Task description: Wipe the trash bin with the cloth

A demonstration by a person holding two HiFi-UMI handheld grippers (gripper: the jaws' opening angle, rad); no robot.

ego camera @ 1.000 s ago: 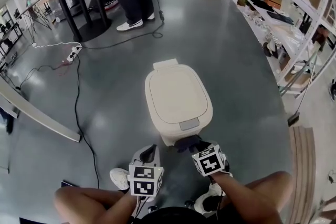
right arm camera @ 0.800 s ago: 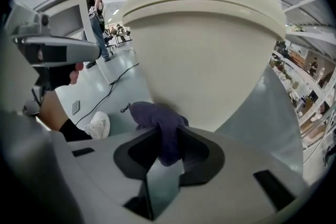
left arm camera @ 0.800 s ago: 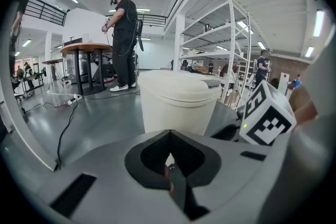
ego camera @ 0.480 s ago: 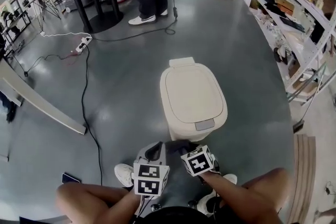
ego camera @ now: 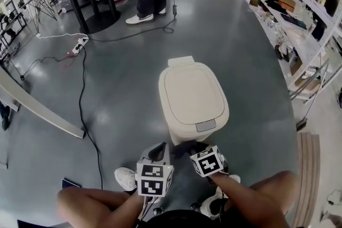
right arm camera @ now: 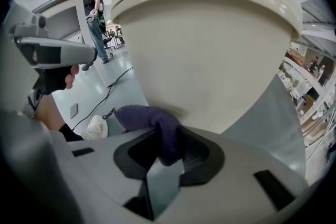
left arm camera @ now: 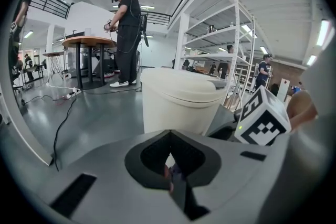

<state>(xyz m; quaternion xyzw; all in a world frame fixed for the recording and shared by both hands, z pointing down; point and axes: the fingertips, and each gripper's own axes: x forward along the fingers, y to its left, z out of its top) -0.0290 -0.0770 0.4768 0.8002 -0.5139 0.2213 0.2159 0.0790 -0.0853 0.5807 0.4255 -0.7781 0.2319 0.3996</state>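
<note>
Head view: the beige trash bin (ego camera: 193, 94) stands on the grey floor (ego camera: 117, 88) with its lid closed. The left gripper (ego camera: 158, 151) and the right gripper (ego camera: 192, 147) are low at its front side.

Left gripper view: the jaws are together with nothing between them. The bin stands just ahead.

Right gripper view: the jaws are clamped on a dark purple cloth (right arm camera: 152, 120). The cloth appears to touch the bin's front wall, though the contact line is in shadow.
</note>
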